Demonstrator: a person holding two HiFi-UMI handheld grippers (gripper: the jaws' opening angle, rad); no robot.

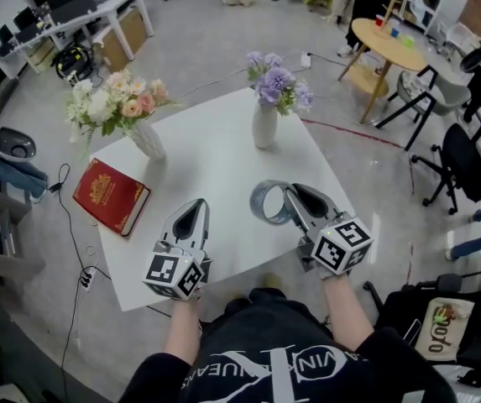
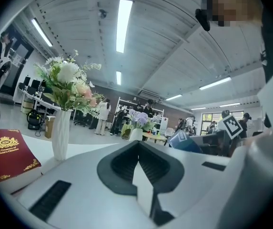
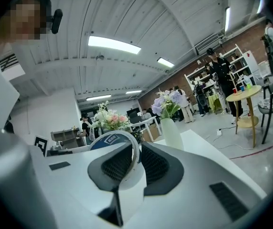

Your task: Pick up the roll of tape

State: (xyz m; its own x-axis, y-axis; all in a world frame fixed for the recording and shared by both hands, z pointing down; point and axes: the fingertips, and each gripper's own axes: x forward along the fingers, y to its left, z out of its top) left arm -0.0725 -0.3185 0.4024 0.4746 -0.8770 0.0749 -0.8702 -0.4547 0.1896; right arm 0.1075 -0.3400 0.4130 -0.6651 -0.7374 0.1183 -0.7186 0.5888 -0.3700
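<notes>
The roll of tape (image 1: 258,205), a grey-white ring, is held on edge above the white table (image 1: 223,162) at its front right. My right gripper (image 1: 285,195) is shut on the ring's near wall. In the right gripper view the roll (image 3: 126,138) stands upright between the two dark pads, with a blue label inside it. My left gripper (image 1: 196,209) hovers over the table's front left, apart from the roll. Its jaws meet with nothing between them, as the left gripper view (image 2: 138,151) shows.
A red book (image 1: 110,196) lies at the table's left edge. A white vase of pink and white flowers (image 1: 146,138) stands at the back left, and a vase of purple flowers (image 1: 264,125) at the back middle. Office chairs (image 1: 462,162) and a round wooden table (image 1: 387,44) stand to the right.
</notes>
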